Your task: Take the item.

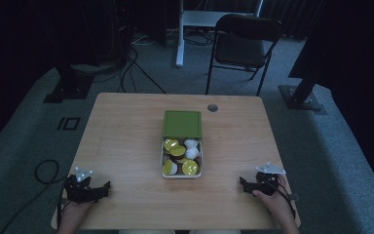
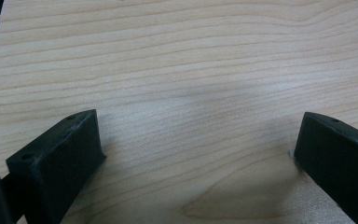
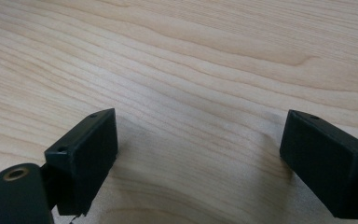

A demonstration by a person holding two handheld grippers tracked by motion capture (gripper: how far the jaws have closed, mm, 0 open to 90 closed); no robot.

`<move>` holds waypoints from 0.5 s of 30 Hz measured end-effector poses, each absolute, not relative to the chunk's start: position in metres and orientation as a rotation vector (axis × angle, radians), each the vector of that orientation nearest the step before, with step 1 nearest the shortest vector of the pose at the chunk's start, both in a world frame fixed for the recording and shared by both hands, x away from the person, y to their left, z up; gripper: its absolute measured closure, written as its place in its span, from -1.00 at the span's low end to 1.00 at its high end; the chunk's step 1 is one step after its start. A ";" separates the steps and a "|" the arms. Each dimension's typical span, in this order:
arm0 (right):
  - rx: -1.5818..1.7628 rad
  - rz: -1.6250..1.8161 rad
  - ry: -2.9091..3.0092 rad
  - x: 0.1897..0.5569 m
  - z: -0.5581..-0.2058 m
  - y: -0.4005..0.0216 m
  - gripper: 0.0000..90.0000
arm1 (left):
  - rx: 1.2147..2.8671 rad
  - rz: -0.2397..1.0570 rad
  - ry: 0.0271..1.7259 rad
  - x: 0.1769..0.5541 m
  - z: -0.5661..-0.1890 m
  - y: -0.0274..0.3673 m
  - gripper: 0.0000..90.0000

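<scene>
- Your left gripper and right gripper sat with jaws spread wide over the pale, grained wooden table.
- A rectangular box held round yellow-topped capsules, its flat green lid touching its far end.

My left gripper and right gripper are black, each topped by a grey 3-cornered plate. Each has 2 blocky jaws with small screw holes; black cables trail behind.
</scene>
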State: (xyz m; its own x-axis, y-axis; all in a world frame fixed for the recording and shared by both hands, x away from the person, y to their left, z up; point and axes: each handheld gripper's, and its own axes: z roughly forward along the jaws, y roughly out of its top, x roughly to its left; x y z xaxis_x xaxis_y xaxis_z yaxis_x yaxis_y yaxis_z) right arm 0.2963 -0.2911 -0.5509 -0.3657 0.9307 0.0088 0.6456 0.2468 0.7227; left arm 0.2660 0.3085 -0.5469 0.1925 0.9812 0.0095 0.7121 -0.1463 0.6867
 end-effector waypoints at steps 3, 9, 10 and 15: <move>1.437 0.906 2.104 0.296 -0.551 -0.291 -0.76 | 1.925 0.638 1.578 0.266 -0.547 0.309 -0.98; 1.423 0.913 2.118 0.296 -0.551 -0.293 -0.76 | 1.925 0.638 1.578 0.266 -0.547 0.309 -0.98; 1.423 0.913 2.118 0.296 -0.551 -0.293 -0.76 | 1.925 0.638 1.577 0.266 -0.547 0.309 -0.98; 1.423 0.914 2.117 0.296 -0.551 -0.293 -0.76 | 1.925 0.638 1.577 0.266 -0.547 0.309 -0.98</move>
State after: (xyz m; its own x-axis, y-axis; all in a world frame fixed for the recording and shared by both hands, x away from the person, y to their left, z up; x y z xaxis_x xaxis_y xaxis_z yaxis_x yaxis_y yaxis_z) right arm 0.2960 -0.2929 -0.5509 -0.3821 0.9240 0.0110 0.6417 0.2568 0.7227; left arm 0.2660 0.3085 -0.5469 0.1927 0.9812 0.0097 0.7122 -0.1466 0.6865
